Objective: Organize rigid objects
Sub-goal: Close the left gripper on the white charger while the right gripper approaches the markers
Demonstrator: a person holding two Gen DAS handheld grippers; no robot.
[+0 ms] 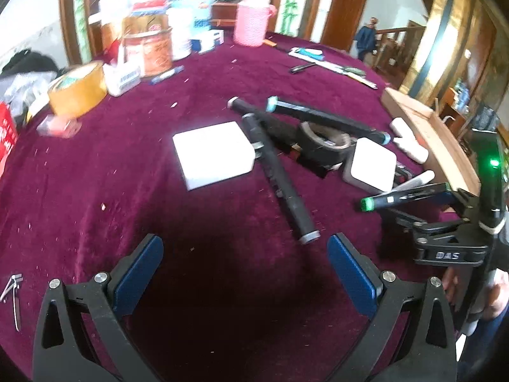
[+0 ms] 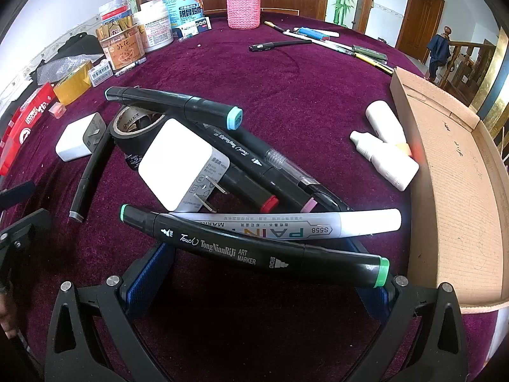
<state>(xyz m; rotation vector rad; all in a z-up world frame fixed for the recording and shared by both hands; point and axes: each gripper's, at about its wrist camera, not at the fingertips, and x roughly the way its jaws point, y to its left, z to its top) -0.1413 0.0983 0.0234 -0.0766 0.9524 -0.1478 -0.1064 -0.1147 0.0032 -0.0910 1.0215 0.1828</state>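
My right gripper (image 2: pixel 261 270) is shut on a black green-capped art marker (image 2: pixel 254 250), held crosswise above the table; the marker also shows in the left wrist view (image 1: pixel 397 197). A white paint marker (image 2: pixel 302 226) lies right behind it; whether it is also gripped is unclear. Beyond lie black markers (image 2: pixel 178 103), a black tape roll (image 2: pixel 133 127), white chargers (image 2: pixel 178 165) and white bottles (image 2: pixel 388 159). My left gripper (image 1: pixel 245 264) is open and empty, hovering over the maroon cloth (image 1: pixel 127 207) near a black marker (image 1: pixel 280 184) and a white charger (image 1: pixel 213 152).
An open cardboard box (image 2: pixel 451 172) stands at the right. Jars, tins, a yellow tape roll (image 1: pixel 76 89) and a pink knitted bottle cover (image 2: pixel 243 3) line the far side. More pens (image 2: pixel 334 43) lie at the back right. A metal clip (image 1: pixel 12 293) lies at the left.
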